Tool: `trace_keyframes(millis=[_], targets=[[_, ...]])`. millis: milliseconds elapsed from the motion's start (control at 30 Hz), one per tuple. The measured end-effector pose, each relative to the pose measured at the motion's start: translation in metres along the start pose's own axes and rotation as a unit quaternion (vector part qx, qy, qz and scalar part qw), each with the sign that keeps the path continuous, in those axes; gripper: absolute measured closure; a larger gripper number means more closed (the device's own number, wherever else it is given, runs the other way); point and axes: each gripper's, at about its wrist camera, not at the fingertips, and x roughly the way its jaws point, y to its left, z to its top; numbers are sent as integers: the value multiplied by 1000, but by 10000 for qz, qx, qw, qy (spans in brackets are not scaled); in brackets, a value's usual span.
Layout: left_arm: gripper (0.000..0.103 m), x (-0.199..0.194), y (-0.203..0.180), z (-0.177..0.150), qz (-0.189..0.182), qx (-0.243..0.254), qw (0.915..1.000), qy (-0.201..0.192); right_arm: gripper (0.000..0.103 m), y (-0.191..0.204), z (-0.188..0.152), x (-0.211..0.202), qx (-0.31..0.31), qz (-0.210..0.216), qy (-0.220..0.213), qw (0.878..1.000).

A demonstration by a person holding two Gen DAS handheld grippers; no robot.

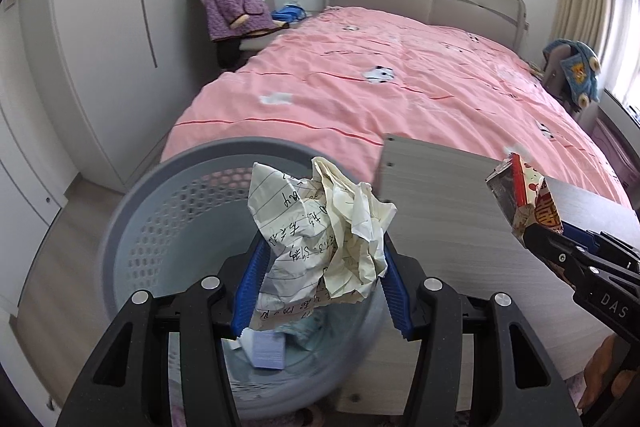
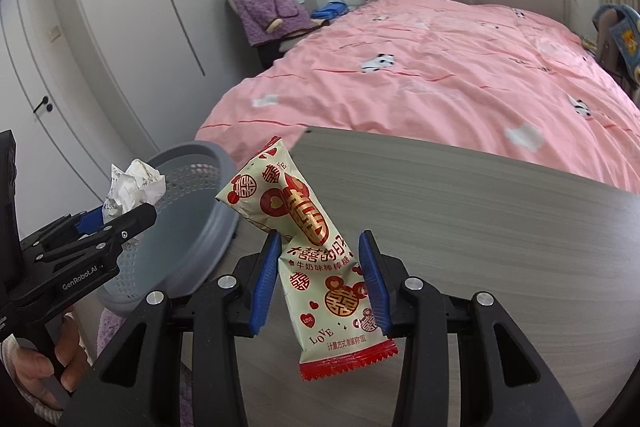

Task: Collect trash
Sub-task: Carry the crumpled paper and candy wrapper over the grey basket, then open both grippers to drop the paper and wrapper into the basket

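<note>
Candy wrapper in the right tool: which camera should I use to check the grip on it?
Right wrist view. The candy wrapper fills the centre, pinched between the right tool's blue pads, printing readable. The left wrist view shows only its top end at the frame's right edge, seen edge-on above the tool tip.

Black left claw and right claw, ribbed blue pads, silver screws, perhaps "GenRobot.AI" lettering.

Between your left hand-held gripper pads sits crumpled, matt lined paper; below it, a perforated grey plastic basket. Your right hand-held gripper pinches a glossy printed wrapper above the matt wood-grain surface.
</note>
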Motion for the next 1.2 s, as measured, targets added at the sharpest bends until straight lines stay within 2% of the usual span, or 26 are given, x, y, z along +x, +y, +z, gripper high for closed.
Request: trace_keyframes(millis=[233,567,967,1067,1133,1200], targets=[[51,6,48,-4,367,-299,9988,91,63,54,9,28,-378,357,137,9986],[51,14,86,-3,684,-515,9962,180,62,111,20,56,-860,595,205,9943],[51,20,105,-4,870,-631,9939,246,61,134,25,78,-1194,453,230,9915],[48,21,107,-4,875,-650,9937,271,61,136,26,78,-1184,466,193,9917],[45,21,108,-3,867,-676,9935,281,51,135,27,77,-1171,466,139,9919],[40,19,109,-3,897,-689,9932,270,49,134,27,75,-1144,491,105,9922]])
